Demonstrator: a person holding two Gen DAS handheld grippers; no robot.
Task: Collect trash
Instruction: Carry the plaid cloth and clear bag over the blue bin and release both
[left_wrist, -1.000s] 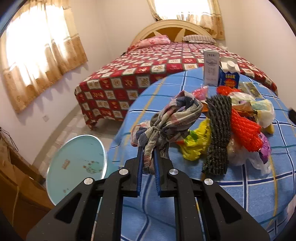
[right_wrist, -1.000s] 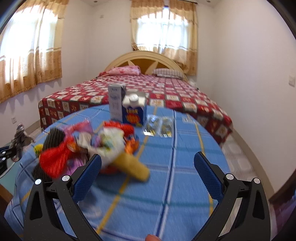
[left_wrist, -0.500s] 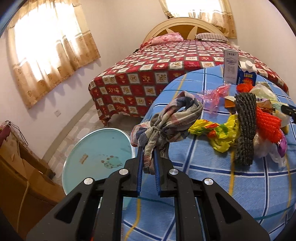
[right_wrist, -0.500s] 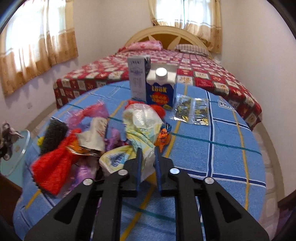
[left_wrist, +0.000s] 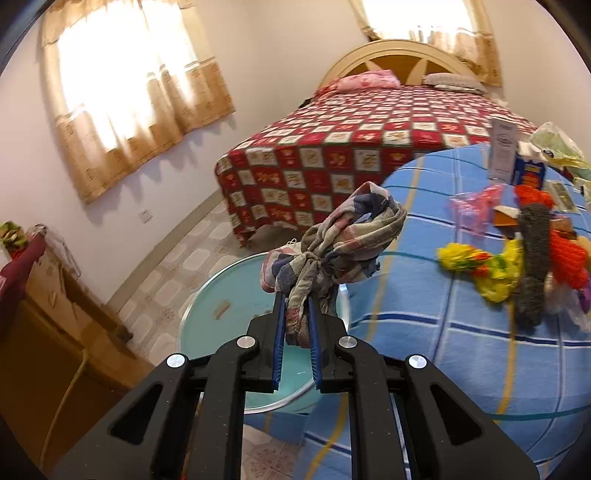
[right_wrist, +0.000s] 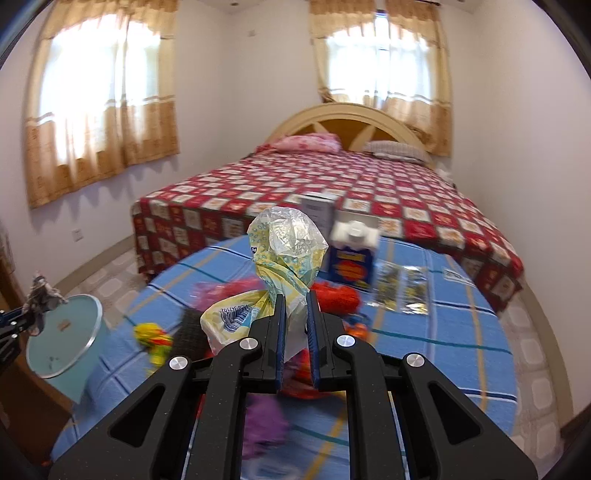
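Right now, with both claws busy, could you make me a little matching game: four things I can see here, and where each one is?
Things:
1. plaid rag
2. crumpled plastic bag
3. blue carton
4. turquoise bin

Places:
a. standing upright on the blue checked table
b. on the floor beside the table
c. clamped in the left gripper
d. clamped in the right gripper

Pairs: 1-c, 2-d, 3-a, 4-b
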